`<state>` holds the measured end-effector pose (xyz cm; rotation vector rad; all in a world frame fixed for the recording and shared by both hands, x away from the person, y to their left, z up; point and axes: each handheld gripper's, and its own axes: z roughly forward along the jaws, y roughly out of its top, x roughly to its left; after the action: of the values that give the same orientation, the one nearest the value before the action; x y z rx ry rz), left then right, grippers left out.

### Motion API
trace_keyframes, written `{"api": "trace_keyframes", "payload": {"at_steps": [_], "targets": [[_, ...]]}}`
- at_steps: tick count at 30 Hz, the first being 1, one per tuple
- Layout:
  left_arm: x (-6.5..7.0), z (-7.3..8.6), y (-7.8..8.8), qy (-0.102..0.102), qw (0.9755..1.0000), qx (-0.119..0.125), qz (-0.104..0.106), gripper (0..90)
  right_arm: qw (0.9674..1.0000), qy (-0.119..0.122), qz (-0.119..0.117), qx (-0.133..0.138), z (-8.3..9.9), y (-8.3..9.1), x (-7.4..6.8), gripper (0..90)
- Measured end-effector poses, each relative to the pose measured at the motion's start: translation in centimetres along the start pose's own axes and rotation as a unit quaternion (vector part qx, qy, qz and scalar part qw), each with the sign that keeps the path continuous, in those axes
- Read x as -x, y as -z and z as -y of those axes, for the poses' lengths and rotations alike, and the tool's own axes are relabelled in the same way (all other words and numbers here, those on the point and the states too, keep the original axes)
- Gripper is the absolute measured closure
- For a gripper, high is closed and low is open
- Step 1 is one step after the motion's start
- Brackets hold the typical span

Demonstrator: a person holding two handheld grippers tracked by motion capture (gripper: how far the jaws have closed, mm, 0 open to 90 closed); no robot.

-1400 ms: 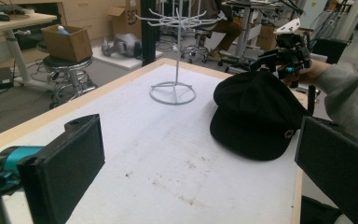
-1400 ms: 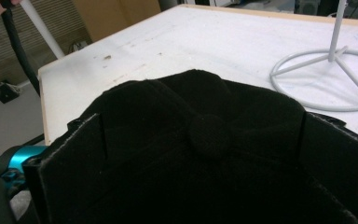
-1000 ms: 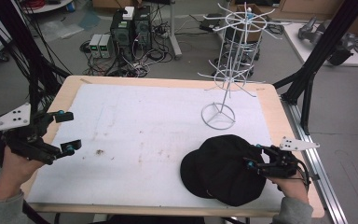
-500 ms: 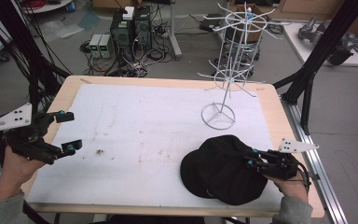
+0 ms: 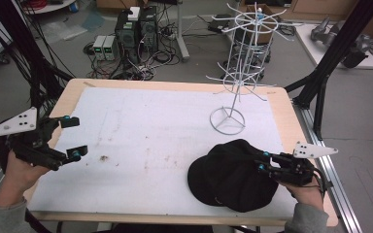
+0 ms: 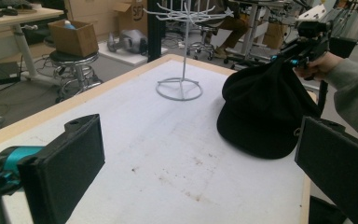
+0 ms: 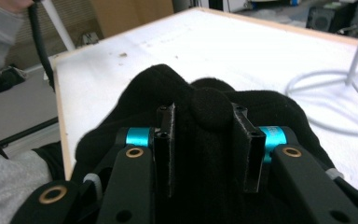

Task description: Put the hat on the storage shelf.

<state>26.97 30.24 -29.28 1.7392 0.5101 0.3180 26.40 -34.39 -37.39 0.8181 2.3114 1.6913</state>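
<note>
White table: right gripper pinches black cap.

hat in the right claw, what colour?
Black, plain all over: the hat in the right claw; clearest in the high view.

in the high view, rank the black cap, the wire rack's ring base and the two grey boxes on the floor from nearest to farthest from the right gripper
1. The black cap, pinched in the right gripper at the table's near right.
2. The wire rack's ring base, farther back on the table's right half.
3. The two grey boxes, on the floor beyond the table's far left.
</note>
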Motion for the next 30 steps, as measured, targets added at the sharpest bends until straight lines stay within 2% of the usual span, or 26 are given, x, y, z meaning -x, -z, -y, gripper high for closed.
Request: {"api": "trace_keyframes", "payload": {"at_steps": [2,6,12,17,20,22,23,27,30], "targets": [[0.0,0.0,0.0,0.0,1.0,0.0,0.001,1.7,0.9999,0.01,0.002,0.005,-0.4,0.0,-0.2,66.5],[0.0,0.1,0.0,0.003,1.0,0.001,0.002,1.8,0.9996,0.022,-0.013,0.016,-1.5,0.0,-1.0,66.7],[-0.1,0.3,-0.4,0.004,0.9999,-0.007,0.008,1.8,0.9988,0.037,-0.021,0.027,-2.9,0.1,-1.6,66.8],[-0.1,0.5,-0.4,0.007,1.0,-0.005,0.0,1.8,0.9967,0.068,-0.029,0.032,-5.2,1.1,-2.4,66.9],[-0.1,0.6,-0.4,0.009,1.0,-0.003,-0.001,1.7,0.995,0.084,-0.043,0.033,-7.1,1.8,-3.0,66.9],[-0.2,0.6,-0.3,0.01,0.9999,-0.002,-0.001,1.8,0.9946,0.088,-0.045,0.033,-7.5,1.9,-3.1,66.9],[-0.2,0.7,-0.3,0.012,0.9999,-0.001,0.0,1.8,0.9937,0.094,-0.054,0.029,-8.6,1.8,-3.1,66.8],[-0.3,0.8,-0.3,0.014,0.9999,-0.003,-0.001,1.7,0.993,0.098,-0.063,0.021,-9.7,1.3,-3.1,66.8],[-0.3,0.9,-0.1,0.015,0.9999,-0.004,0.0,1.8,0.9923,0.102,-0.069,0.015,-11.4,1.3,-3.3,66.8]]}}
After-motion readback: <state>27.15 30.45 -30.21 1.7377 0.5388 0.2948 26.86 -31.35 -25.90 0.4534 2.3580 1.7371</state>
